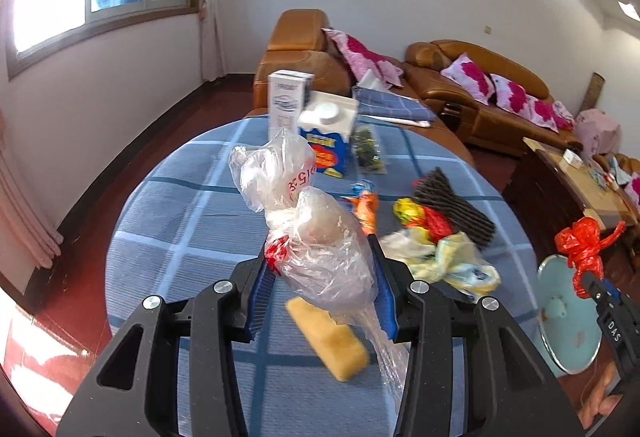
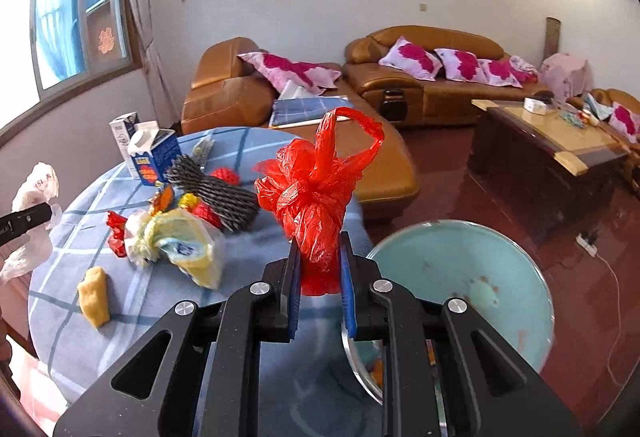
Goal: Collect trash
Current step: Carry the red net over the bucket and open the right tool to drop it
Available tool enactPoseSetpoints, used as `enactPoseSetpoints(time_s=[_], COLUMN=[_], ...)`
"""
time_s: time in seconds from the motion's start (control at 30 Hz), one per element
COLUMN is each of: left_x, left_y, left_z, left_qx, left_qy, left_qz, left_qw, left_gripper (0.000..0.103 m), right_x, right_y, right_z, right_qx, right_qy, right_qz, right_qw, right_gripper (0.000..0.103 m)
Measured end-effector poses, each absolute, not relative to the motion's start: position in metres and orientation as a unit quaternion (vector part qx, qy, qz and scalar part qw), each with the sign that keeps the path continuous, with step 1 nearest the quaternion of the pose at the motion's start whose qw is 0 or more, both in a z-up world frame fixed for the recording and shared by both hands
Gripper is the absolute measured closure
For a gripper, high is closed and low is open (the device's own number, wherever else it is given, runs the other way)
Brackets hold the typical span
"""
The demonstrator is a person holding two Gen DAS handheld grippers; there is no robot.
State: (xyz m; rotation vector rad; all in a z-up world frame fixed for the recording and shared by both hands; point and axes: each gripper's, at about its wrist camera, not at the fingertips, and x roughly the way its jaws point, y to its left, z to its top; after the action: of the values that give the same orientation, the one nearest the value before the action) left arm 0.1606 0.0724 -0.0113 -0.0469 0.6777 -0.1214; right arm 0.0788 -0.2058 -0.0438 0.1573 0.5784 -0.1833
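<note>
Left tool clamps a clear plastic bag; right tool pinches a red bag, seemingly knotted.

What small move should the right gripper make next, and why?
Probably shift right over the light blue round bin and open. The right gripper is shut on the crumpled red plastic bag, held above the table's edge, with the bin's open mouth just beside it.
</note>
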Motion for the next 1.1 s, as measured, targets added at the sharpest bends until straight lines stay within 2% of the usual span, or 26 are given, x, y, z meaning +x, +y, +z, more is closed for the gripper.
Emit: enactPoseSetpoints(time_s=[1.1], left_x=[0.114], left_y=[-0.091], left_z=[-0.011], left_qx=[0.112], left_qy=[0.309], left_qz=[-0.163], left_qw=[0.930], left_gripper=[0.059], right_x=[0.014], right_y=[-0.289], right_z=[-0.058], right_qx=[0.136], right_qy=[0.267], right_qz=[-0.187], right_qw=[0.936], right_gripper=[0.085])
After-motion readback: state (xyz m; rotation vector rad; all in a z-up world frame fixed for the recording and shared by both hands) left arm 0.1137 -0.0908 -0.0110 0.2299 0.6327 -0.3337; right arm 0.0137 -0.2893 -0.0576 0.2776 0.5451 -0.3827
